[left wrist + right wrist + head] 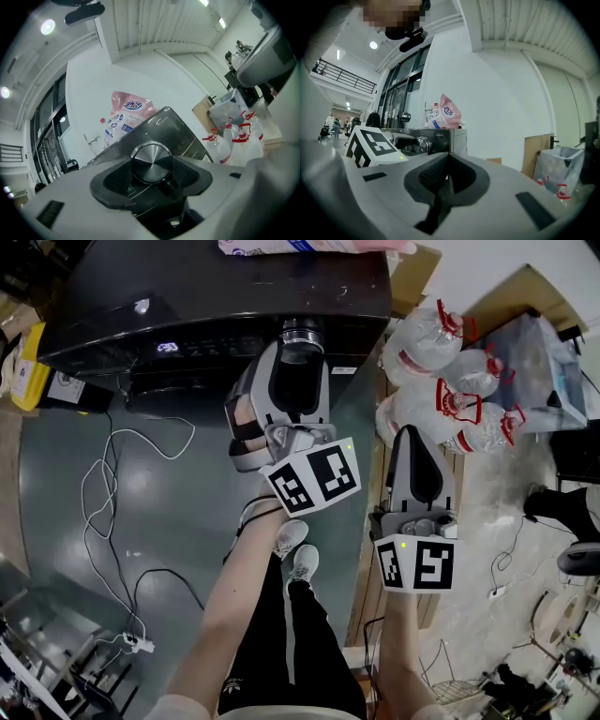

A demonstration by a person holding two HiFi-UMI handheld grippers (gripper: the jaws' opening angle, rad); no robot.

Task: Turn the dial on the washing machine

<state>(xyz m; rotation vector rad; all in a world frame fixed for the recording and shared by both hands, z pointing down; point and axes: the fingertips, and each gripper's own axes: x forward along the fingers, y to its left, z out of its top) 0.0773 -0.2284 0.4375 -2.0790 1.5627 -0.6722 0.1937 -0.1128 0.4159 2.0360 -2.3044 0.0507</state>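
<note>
The black washing machine (216, 292) stands at the top of the head view. Its round silver dial (302, 332) sits at the right end of the control panel. My left gripper (300, 345) reaches up to the dial. In the left gripper view the dial (151, 161) fills the gap between the two black pads (112, 180), its sides against them, so the gripper (151, 174) is shut on it. My right gripper (413, 434) hangs lower and to the right, away from the machine. Its jaws (446, 171) are shut with nothing between them.
A pink detergent bag (309, 246) lies on top of the machine. Several large water bottles with red caps (441, 381) stand to the right, beside cardboard (417, 268). White cables (112, 521) trail over the floor on the left. The person's shoes (295, 559) are below the grippers.
</note>
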